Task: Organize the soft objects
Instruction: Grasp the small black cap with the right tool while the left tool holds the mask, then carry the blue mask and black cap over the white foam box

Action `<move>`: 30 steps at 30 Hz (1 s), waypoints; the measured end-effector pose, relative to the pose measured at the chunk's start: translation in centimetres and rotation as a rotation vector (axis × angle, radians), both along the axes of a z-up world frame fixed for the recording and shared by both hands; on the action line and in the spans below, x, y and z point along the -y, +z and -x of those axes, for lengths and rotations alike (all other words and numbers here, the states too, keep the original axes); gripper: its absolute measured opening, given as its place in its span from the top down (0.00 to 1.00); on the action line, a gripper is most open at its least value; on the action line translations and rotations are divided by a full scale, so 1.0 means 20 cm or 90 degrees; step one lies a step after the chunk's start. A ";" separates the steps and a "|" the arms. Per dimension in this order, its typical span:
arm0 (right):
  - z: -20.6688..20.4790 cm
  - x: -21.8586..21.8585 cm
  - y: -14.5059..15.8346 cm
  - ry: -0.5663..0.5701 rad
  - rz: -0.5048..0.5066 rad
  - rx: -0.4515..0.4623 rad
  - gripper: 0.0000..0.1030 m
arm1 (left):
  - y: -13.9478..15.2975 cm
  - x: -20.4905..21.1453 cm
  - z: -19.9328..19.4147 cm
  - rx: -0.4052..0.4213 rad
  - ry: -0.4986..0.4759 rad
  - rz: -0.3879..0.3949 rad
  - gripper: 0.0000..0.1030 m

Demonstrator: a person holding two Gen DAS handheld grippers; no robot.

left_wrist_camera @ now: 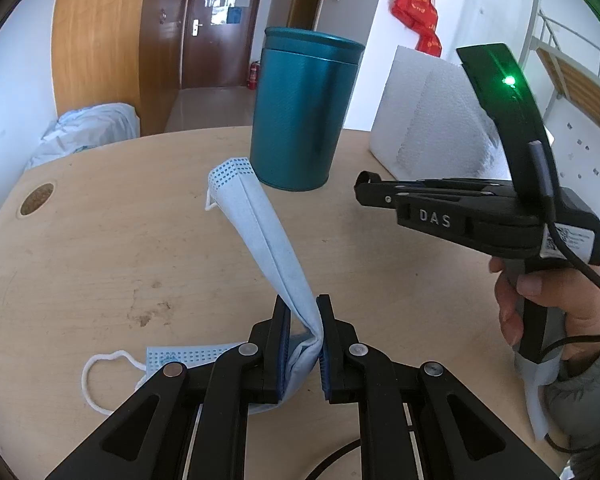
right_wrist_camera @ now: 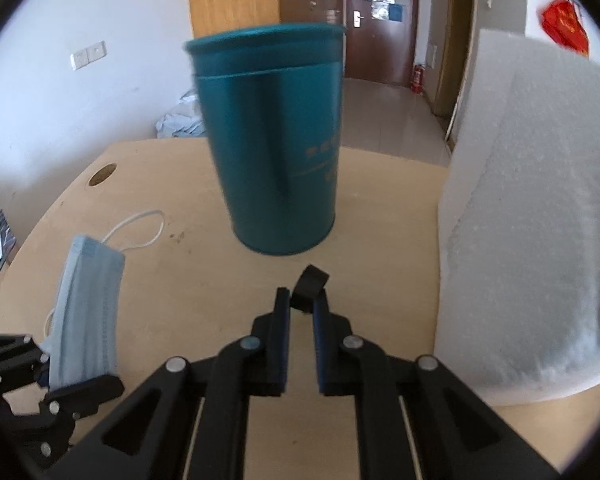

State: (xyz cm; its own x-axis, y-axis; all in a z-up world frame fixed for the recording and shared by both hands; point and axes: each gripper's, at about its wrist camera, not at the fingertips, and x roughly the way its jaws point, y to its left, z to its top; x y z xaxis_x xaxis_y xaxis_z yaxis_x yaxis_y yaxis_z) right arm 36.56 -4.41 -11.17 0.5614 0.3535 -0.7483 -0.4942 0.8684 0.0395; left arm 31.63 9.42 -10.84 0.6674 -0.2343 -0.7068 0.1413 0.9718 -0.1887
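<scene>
A light blue face mask (left_wrist_camera: pixel 260 224) with white ear loops stretches from my left gripper (left_wrist_camera: pixel 303 308) up toward the teal tin. The left gripper is shut on the mask's near end, which folds between the pads. The mask also shows in the right wrist view (right_wrist_camera: pixel 88 304), at the left, held by the left gripper (right_wrist_camera: pixel 40 380). My right gripper (right_wrist_camera: pixel 302 308) is shut on a small black clip (right_wrist_camera: pixel 309 282). In the left wrist view the right gripper (left_wrist_camera: pixel 366 184) hovers right of the mask, near the tin.
A tall teal tin (left_wrist_camera: pixel 304 116) with a lid stands on the wooden table (left_wrist_camera: pixel 100 264), just beyond the mask; it also shows in the right wrist view (right_wrist_camera: pixel 272 148). A white foam block (right_wrist_camera: pixel 532 216) stands at the right. A round cable hole (left_wrist_camera: pixel 36 199) is at the table's left.
</scene>
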 end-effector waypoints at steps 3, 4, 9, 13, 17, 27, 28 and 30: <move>0.03 0.02 0.03 -0.002 -0.007 0.007 0.87 | 0.01 0.00 0.02 0.004 0.003 -0.003 0.87; 0.05 0.02 0.04 0.001 -0.011 0.008 0.87 | 0.02 0.00 0.02 0.005 0.004 -0.004 0.87; 0.11 0.04 0.08 0.007 -0.010 0.016 0.87 | 0.05 0.03 0.08 0.019 0.004 -0.017 0.87; 0.17 0.07 0.11 0.010 -0.017 0.021 0.87 | 0.08 0.05 0.14 0.024 0.006 -0.018 0.87; 0.25 0.10 0.16 0.015 -0.026 0.025 0.87 | 0.14 0.05 0.20 0.037 0.021 -0.011 0.87; 0.44 0.22 0.27 0.011 -0.046 0.047 0.87 | 0.36 0.10 0.35 0.085 0.035 0.002 0.87; 0.46 0.25 0.29 0.007 -0.048 0.051 0.87 | 0.37 0.10 0.36 0.086 0.035 0.004 0.87; 0.48 0.28 0.31 0.000 -0.051 0.057 0.87 | 0.40 0.13 0.37 0.090 0.034 0.009 0.87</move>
